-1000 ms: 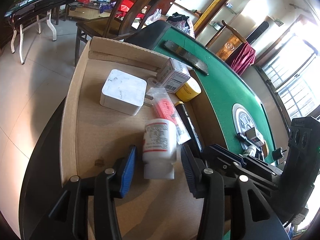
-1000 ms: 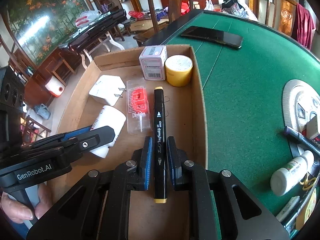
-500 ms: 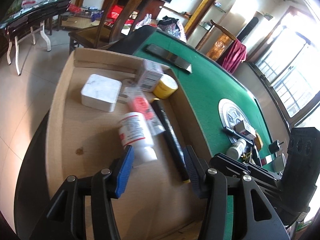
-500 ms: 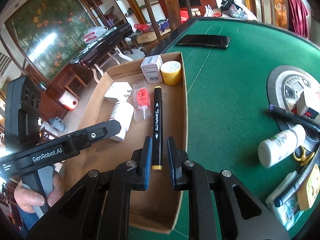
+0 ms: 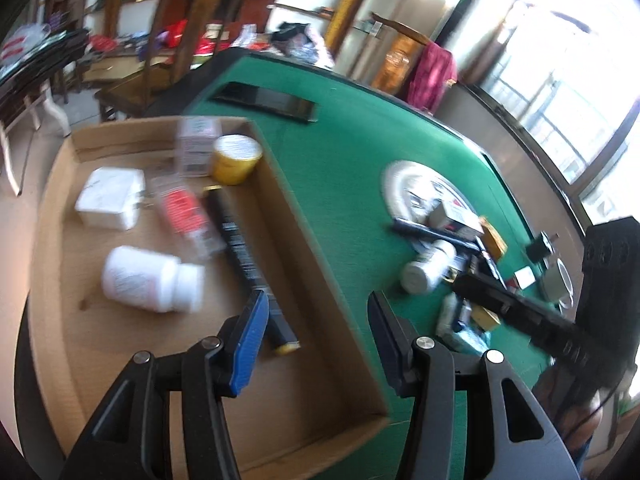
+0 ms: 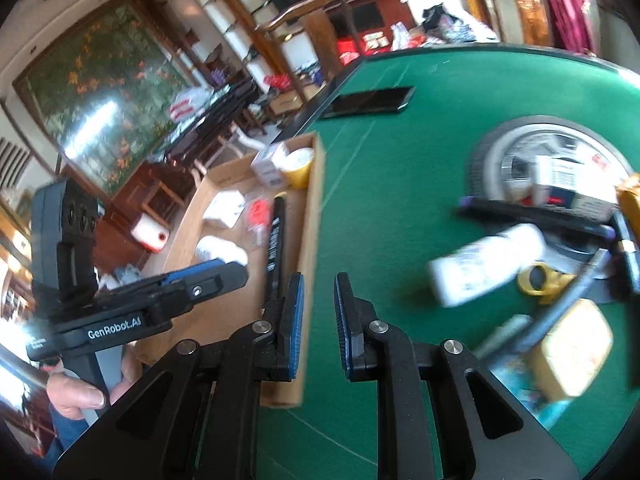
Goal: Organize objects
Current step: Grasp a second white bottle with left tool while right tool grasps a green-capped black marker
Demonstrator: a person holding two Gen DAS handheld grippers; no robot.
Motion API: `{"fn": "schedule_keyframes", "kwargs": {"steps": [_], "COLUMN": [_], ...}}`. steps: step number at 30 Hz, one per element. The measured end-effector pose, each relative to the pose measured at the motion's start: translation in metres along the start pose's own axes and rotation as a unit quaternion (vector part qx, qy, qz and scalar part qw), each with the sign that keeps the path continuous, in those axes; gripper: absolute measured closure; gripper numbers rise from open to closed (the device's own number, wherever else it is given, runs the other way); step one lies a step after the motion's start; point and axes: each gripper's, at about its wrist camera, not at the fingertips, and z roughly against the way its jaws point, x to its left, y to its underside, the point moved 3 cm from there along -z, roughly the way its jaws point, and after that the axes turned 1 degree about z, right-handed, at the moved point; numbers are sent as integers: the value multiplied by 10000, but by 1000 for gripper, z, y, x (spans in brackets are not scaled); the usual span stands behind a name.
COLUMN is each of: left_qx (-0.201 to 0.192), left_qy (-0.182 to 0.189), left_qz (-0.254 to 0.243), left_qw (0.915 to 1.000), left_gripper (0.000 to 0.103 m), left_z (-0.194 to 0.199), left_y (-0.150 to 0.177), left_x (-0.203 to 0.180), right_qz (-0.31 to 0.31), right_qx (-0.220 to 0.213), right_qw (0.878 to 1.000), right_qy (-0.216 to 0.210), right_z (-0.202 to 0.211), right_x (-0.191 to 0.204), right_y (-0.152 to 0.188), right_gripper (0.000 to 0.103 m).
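Observation:
A cardboard box (image 5: 320, 264) on the green table holds a white pill bottle (image 5: 150, 280), a black marker (image 5: 244, 256), a white charger (image 5: 110, 198), a red packet (image 5: 186, 216), yellow tape (image 5: 236, 159) and a small carton (image 5: 196, 144). My left gripper (image 5: 316, 320) is open and empty above the box's right wall. My right gripper (image 6: 319, 314) is open and empty over the green felt, just right of the box (image 6: 310, 240); the marker (image 6: 274, 240) lies inside. A second white bottle (image 6: 486, 264) lies on the felt at the right.
A pile of small items lies by the round silver hub (image 6: 552, 156): a boxed item (image 6: 576, 184), a dark pen (image 6: 536, 216), a yellow ring (image 6: 538, 280), a yellow tin (image 6: 572, 348). A black phone (image 6: 370, 102) lies far back. Chairs stand beyond.
My right gripper has opened, let go of the black marker in the box and swung right over the felt. My left gripper has swung right, away from the pill bottle.

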Motion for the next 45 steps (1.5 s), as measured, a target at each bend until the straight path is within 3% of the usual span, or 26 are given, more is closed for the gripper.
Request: {"fn": "schedule_keyframes", "kwargs": {"steps": [8, 13, 16, 24, 26, 28, 30, 34, 41, 45], "left_qx": [255, 517, 597, 720, 665, 419, 280, 250, 0, -99], "left_qy": [125, -200, -434, -848, -851, -1004, -1106, -952, -1029, -860], "left_qz": [-981, -1540, -1656, -1485, -1280, -1203, -1197, -1141, -1400, -1452], "left_qw": [9948, 9865, 9834, 9826, 9859, 9868, 9862, 9886, 9848, 9856], "left_gripper": [45, 45, 45, 46, 51, 64, 69, 69, 68, 67], "left_z": [-37, -76, -94, -128, -129, -124, -120, -118, -127, -126], "left_y": [-6, -12, -11, -7, -4, 3, 7, 6, 3, 4], "left_x": [-78, -112, -121, -128, -124, -122, -121, -118, -123, -120], "right_qz": [-547, -1000, -1317, -1556, -1526, -1468, -1377, -1246, -623, 92], "right_qx": [-684, -879, -989, -945, -849, -816, -763, -537, -86, 134], "right_qw": [9955, 9876, 9835, 9785, 9790, 9788, 9775, 9756, 9670, 9470], "right_qy": [368, 830, 754, 965, 1049, 1175, 1404, 1729, 2468, 3208], "right_z": [76, 109, 122, 130, 126, 124, 120, 110, 84, 64], "right_x": [-92, -149, -168, -180, -181, -182, -181, -185, -183, -170], "right_y": [5, 15, 17, 18, 19, 21, 21, 23, 29, 31], "right_gripper": [88, 88, 88, 88, 88, 88, 88, 88, 88, 89]}}
